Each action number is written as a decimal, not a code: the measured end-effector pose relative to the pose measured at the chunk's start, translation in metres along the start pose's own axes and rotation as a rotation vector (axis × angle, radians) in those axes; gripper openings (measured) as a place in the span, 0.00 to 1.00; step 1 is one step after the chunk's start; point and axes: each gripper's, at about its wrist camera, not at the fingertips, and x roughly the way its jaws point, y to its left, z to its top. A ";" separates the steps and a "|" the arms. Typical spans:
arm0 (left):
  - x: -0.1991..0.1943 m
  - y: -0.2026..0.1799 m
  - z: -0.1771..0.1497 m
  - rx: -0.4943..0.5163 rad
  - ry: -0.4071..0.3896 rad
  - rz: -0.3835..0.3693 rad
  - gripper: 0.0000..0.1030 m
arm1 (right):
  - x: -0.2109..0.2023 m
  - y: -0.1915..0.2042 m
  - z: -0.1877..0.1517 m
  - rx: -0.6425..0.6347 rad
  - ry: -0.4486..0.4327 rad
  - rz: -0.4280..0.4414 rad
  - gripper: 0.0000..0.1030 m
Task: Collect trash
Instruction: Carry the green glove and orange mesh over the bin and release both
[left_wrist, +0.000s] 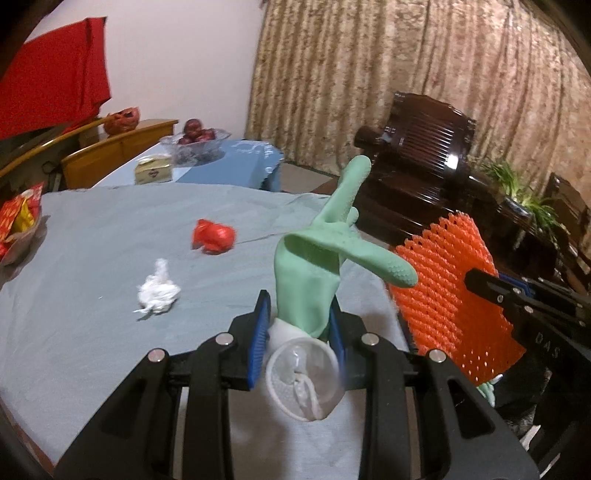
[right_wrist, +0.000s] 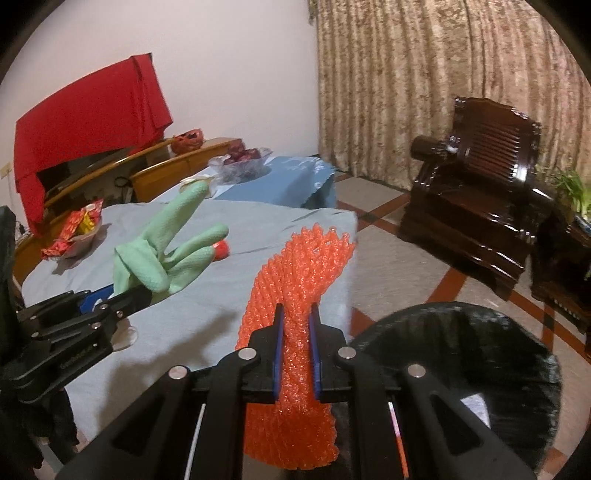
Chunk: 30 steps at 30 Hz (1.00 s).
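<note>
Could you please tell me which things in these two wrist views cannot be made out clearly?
- Left wrist view: the cuff of the green rubber glove, covered by a clear plastic cup between the left gripper fingers.
- Right wrist view: contents of the round black bin, too dark; the orange foam net in the right gripper hides its near rim.
- Both views: the label on the small box, too small.

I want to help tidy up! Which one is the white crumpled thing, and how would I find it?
Look at the big table with the grey-blue cloth. On it, left of the green rubber glove held in the left gripper, lies a crumpled white tissue. It is the only white wad lying loose there; the crumpled red wrapper beyond it is red.
</note>
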 end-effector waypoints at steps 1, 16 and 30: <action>0.000 -0.007 0.000 0.009 -0.001 -0.010 0.28 | -0.005 -0.007 0.000 0.004 -0.005 -0.011 0.11; 0.002 -0.093 0.002 0.095 -0.014 -0.139 0.28 | -0.053 -0.094 -0.015 0.064 -0.019 -0.169 0.12; 0.016 -0.154 -0.009 0.168 0.013 -0.231 0.28 | -0.074 -0.148 -0.036 0.136 -0.011 -0.273 0.12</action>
